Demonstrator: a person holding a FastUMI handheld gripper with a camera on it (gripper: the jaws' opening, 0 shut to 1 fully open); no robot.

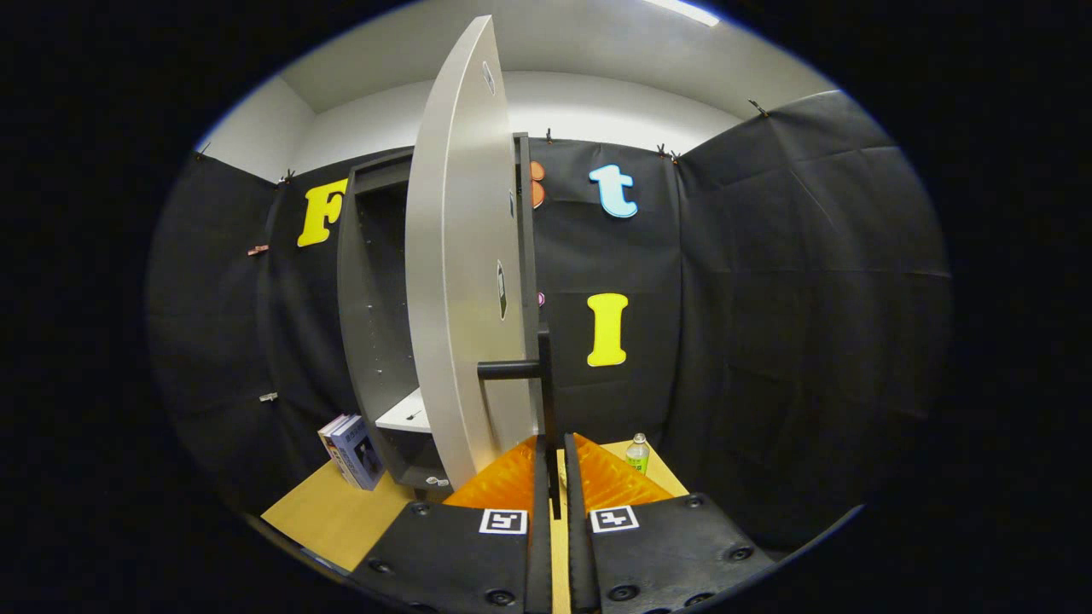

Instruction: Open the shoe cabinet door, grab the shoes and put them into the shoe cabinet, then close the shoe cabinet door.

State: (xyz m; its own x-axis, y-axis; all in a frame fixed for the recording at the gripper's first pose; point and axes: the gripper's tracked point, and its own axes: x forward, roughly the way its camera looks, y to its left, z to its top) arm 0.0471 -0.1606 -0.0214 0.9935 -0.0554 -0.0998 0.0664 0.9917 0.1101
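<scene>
Grey cabinet door (456, 256) open; jaws clenched on its one handle (546, 384); two books (354, 450).

I see the grey shoe cabinet (375, 281) standing upright on the wooden table. Its pale door (456, 256) stands swung open, the dark handle (520, 369) jutting sideways.

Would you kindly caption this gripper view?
Gripper shut on the handle of the open cabinet door.

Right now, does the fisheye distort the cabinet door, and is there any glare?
Gripper view: the open cabinet door bows strongly into a curve; a ceiling light glares mildly; the image stays sharp; the hand-held gripper has its fingers nearly closed around the door's handle.
</scene>
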